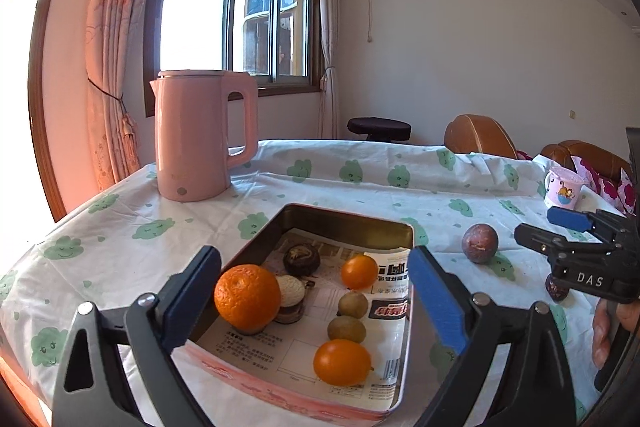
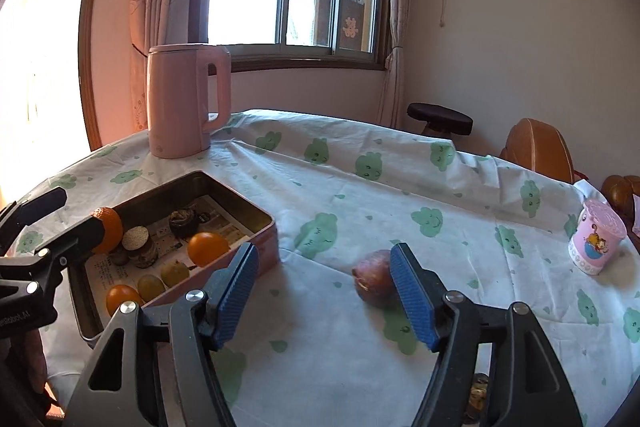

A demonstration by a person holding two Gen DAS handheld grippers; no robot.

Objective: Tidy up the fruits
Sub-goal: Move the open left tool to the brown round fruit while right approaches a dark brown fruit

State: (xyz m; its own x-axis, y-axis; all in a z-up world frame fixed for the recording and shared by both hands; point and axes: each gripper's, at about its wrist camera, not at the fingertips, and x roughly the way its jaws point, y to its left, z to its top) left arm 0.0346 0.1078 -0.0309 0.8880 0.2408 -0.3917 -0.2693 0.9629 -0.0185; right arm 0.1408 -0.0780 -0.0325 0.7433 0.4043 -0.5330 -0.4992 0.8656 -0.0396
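The left gripper [image 1: 312, 299] gaped wide over the rectangular metal tin [image 1: 352, 219]; the right gripper [image 2: 324, 291] stood apart, empty, beside a purple passion fruit [image 2: 374, 283] on clear cloth, pink kettle [image 2: 180, 103] behind.

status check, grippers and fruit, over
Left gripper open over tin. Right gripper open, empty. Purple fruit on cloth, path clear.

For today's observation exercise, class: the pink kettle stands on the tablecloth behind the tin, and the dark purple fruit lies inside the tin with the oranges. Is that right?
Not quite. The pink kettle does stand on the tablecloth behind the tin, but the dark purple fruit lies outside the tin, on the cloth to its right. The left wrist view shows this.
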